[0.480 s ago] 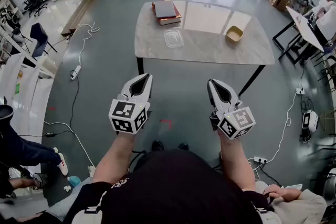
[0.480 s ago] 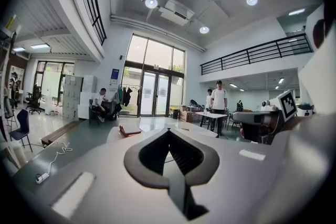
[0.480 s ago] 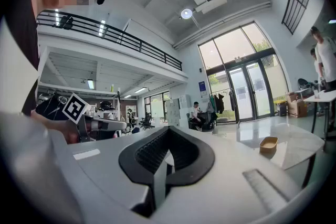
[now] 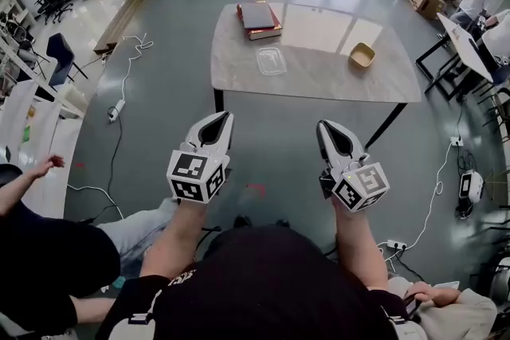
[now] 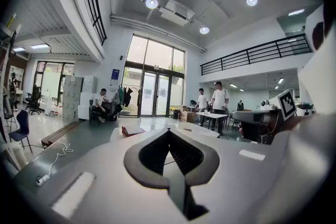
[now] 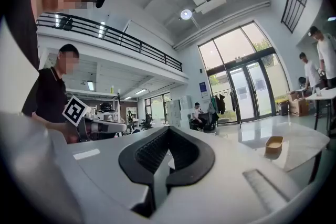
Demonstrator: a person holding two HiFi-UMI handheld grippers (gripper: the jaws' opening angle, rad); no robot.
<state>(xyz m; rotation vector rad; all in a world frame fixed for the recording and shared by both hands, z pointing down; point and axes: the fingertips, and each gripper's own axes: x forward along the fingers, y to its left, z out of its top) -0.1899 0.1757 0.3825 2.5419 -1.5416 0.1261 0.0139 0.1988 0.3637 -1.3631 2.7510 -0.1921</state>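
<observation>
I hold both grippers out at waist height over the grey floor, short of a marble-topped table (image 4: 319,80). My left gripper (image 4: 222,116) has its jaws shut with nothing between them, and the same shows in the left gripper view (image 5: 169,131). My right gripper (image 4: 323,125) is shut and empty too (image 6: 168,129). On the table lie a stack of books (image 4: 259,18), a clear plastic container (image 4: 271,60) and a small tan bowl (image 4: 362,54). The bowl (image 6: 274,145) also appears in the right gripper view, the books (image 5: 131,130) in the left gripper view.
A person in a black top (image 4: 44,247) stands close at my lower left, one arm raised. Cables and a power strip (image 4: 116,107) run across the floor at the left; more plugs (image 4: 470,185) lie at the right. Other people stand by a desk (image 4: 470,40) at the far right.
The person at my lower left has stepped closer and raised an arm. The table sits slightly further right in the head view. Both grippers stay shut and hardly move.
</observation>
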